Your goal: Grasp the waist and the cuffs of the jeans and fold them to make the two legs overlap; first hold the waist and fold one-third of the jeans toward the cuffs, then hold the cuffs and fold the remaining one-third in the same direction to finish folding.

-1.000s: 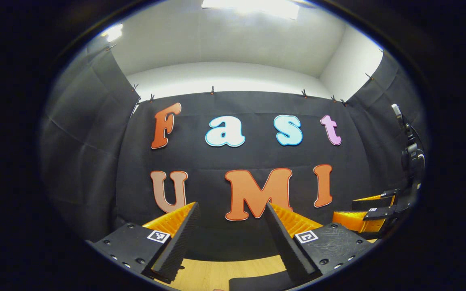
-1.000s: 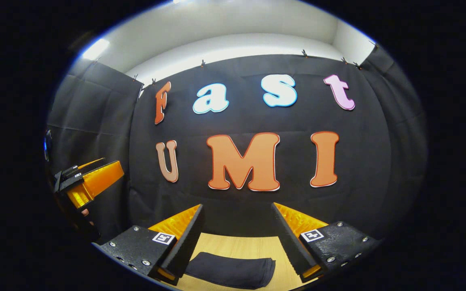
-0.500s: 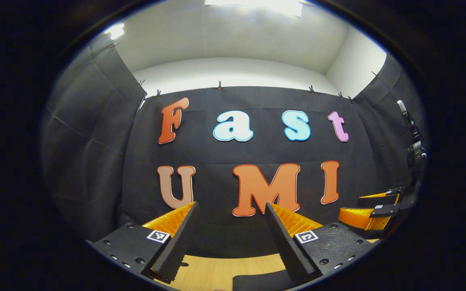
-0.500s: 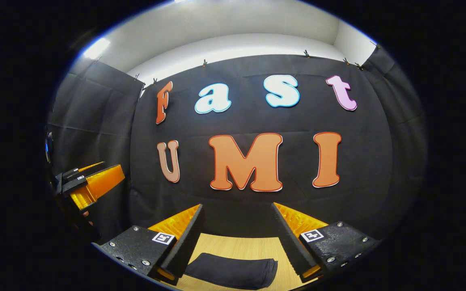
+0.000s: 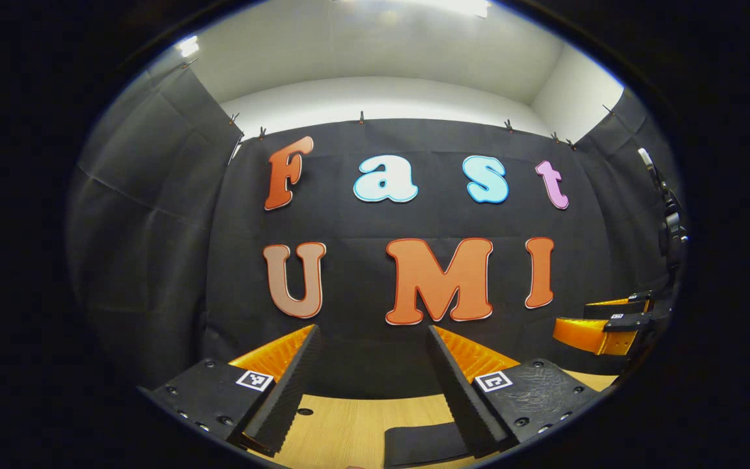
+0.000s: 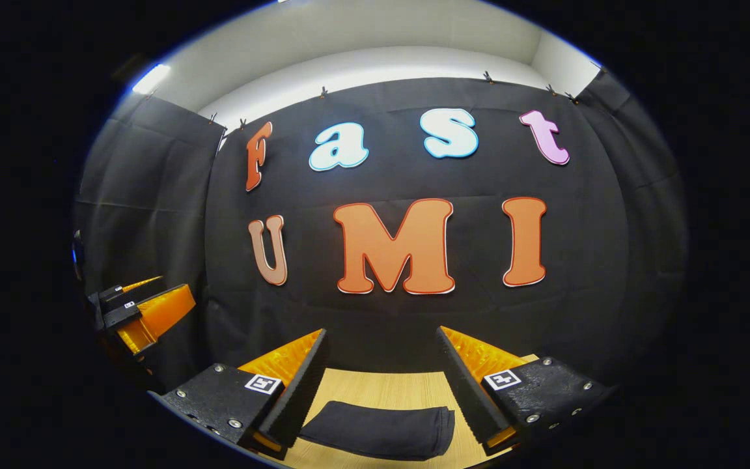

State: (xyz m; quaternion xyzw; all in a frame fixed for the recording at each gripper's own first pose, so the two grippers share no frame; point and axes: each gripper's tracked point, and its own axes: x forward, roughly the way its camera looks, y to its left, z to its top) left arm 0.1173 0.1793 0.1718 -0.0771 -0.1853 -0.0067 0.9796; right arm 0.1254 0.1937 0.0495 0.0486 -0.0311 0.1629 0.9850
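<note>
**Folded jeans on the table, both tongs raised and spread**

In the right gripper view the jeans (image 6: 378, 430) lie as a dark, compact folded bundle on the light wooden table (image 6: 388, 391), its layered edges showing on the right side of the bundle. The right tongs (image 6: 381, 384) are held above the bundle with their fingers spread wide and nothing between them; the bundle sits in the gap between the two fingers, lower down and apart from them.

In the left gripper view the left tongs (image 5: 372, 384) are likewise parted and grip nothing. A corner of the dark jeans (image 5: 424, 444) shows on the table (image 5: 342, 430) at the bottom, beside the right-hand finger.

Each view also catches the other tongs off to one side, raised off the table.

No container is in sight.
</note>
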